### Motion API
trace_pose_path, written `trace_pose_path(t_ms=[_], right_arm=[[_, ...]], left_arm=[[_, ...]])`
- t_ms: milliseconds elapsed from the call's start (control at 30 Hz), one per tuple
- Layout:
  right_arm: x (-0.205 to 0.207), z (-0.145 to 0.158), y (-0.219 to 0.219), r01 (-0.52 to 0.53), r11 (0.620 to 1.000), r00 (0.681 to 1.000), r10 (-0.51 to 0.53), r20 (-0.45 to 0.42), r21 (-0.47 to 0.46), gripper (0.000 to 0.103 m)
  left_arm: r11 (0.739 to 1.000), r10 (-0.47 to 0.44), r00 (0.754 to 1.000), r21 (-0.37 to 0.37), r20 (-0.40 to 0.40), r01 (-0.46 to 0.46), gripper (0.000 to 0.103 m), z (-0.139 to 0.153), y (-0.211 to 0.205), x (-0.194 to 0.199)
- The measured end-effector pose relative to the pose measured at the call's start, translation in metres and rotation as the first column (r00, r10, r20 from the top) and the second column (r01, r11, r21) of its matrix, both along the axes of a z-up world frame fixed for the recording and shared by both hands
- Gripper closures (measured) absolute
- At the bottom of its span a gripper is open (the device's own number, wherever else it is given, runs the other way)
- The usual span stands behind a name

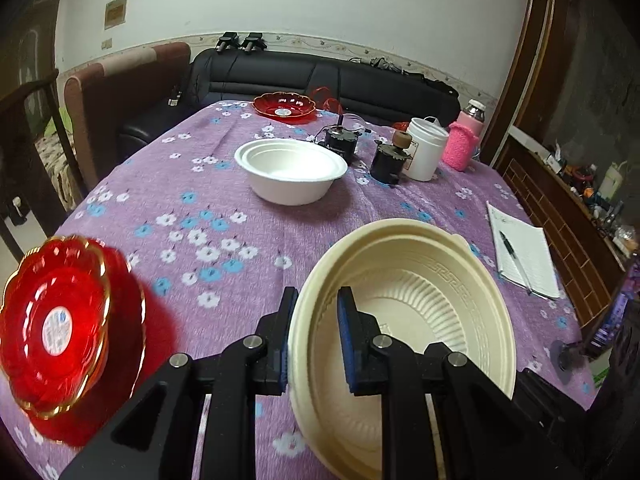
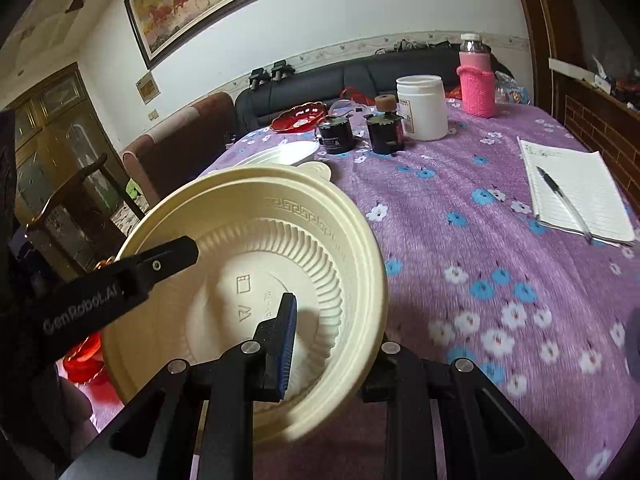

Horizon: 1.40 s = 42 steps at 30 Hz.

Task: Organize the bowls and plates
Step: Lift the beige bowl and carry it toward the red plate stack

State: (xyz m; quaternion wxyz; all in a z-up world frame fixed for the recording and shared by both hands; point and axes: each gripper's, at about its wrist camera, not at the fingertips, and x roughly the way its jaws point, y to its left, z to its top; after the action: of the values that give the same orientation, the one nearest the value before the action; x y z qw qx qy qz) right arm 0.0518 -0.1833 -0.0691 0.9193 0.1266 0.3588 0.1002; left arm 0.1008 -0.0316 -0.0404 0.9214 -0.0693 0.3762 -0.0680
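Purple tablecloth (image 1: 240, 240), cream bowl (image 1: 420, 280) between grippers

"GenRobot.AI" is printed in white on the left gripper (image 2: 172, 256)

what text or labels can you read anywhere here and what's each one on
"GenRobot.AI": white lettering on the arm of the left hand-held gripper, seen from the right wrist view.
Embossed marks on the floor of the cream bowl: symbols and small characters, not legible.
Round sticker in the near red plate: blurred.
Label on the white jar: too small.
Print on the black canister: too small.
Handwriting on the notepad: unreadable.
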Motion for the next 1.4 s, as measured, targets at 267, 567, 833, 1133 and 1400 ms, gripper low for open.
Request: trace_pose_path(t_ms=[267, 567, 833, 1133, 1400], right_arm=[[-0.037, 0.002, 0.015, 0.025, 0.999, 1.000, -0.025, -0.007, 0.048, 0.077], [-0.055, 0.014, 0.055, -0.008, 1.000, 1.000, 0.008, 0.007, 0.016, 0.077], [-0.068, 0.032, 0.091, -0.048, 0.999, 0.998, 0.048, 0.048, -0.012, 0.077], [-0.069, 0.039, 0.124, -0.094, 0.995, 0.993, 0.096, 0.063, -0.034, 0.077], [-0.065, 0.046, 0.147, -0.128, 0.990, 0.988, 0.132, 0.075, -0.051, 0.077]], left_arm=[[0.998, -0.011, 1.000, -0.067, -0.004, 0.010, 0.085, -0.002, 0.028, -0.038], [0.995, 0.027, 0.998, -0.095, 0.062, -0.021, 0.085, 0.012, 0.064, -0.069], [0.987, 0.079, 0.994, -0.144, 0.080, -0.067, 0.085, 0.018, 0.105, -0.084], [0.975, 0.125, 0.989, -0.197, 0.083, -0.107, 0.085, 0.020, 0.144, -0.094], [0.963, 0.167, 0.983, -0.225, 0.074, -0.147, 0.085, 0.018, 0.170, -0.096]])
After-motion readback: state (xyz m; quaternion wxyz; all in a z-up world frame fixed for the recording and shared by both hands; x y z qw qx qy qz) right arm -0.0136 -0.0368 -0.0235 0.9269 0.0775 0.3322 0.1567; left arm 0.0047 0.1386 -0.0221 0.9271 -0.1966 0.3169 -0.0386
